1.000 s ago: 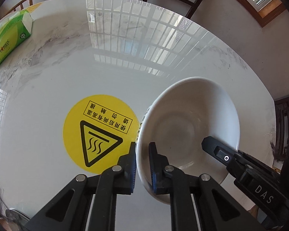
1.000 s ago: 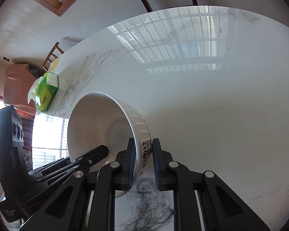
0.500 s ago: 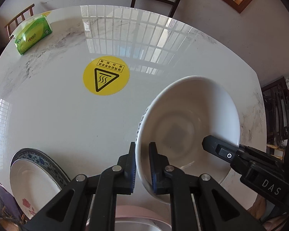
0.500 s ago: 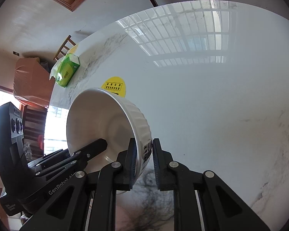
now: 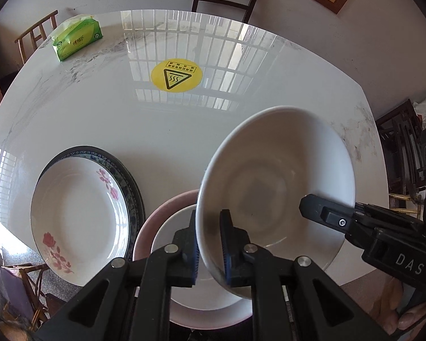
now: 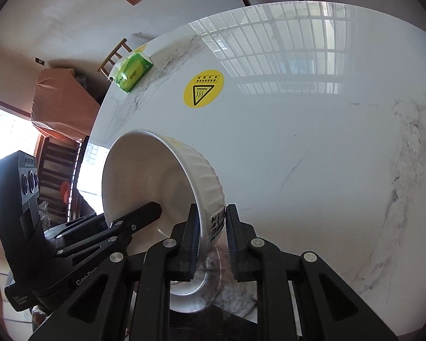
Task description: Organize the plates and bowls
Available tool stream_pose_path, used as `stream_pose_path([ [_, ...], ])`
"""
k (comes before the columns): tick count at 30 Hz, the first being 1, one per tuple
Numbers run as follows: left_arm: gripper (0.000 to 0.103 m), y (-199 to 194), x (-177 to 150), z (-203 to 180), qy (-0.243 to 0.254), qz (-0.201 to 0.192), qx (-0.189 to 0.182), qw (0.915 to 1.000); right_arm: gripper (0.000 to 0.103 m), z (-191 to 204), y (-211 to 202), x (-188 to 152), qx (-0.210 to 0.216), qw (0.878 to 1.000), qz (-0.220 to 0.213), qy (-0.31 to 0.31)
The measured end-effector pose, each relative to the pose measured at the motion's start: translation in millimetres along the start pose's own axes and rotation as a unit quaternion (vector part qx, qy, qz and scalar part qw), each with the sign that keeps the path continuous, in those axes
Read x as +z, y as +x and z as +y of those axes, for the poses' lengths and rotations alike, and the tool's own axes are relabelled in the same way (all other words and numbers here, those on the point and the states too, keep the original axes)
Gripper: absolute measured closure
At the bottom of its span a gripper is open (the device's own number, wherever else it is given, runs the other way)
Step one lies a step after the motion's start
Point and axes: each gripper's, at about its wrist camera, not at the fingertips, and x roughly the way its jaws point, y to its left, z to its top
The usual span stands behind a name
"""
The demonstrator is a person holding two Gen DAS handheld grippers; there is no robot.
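**Bowl in the air, plates already stacked**

You carry the white ribbed bowl (image 5: 275,182) with both grippers at once. Your left gripper (image 5: 208,244) has its fingers closed on the near-left part of the rim, one pad inside and one outside. Your right gripper (image 6: 211,233) pinches the opposite wall the same way, over the black lettering on the bowl's outside. The bowl hangs tilted above the near edge of the white marble counter (image 5: 184,130), touching nothing else that you can see.

Part of the tidying looks done. At near left, a rose-patterned plate (image 5: 76,213) sits on a blue-rimmed plate (image 5: 127,170), a stack of two. Just right of it, under your left fingers, a white dish (image 5: 173,227) rests in a pink-rimmed plate (image 5: 167,207).

What remains, by my reading, is to set this bowl down, probably onto that near pile, and let go. The green tissue pack (image 5: 76,39) and the yellow warning sticker (image 5: 176,75) lie far off, out of the way.
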Motion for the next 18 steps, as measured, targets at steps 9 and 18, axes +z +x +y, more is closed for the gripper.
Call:
stream_pose_path([
  [9, 0.089, -6, -32, 13, 0.008, -0.001, 0.008, 0.9999, 0.086, 19, 5, -39, -0.001, 1.0, 0.013, -0.009],
  [18, 0.089, -2, -51, 26, 0.004, 0.002, 0.011, 0.9999, 0.086, 31, 19, -55, -0.01, 1.0, 0.022, -0.015],
])
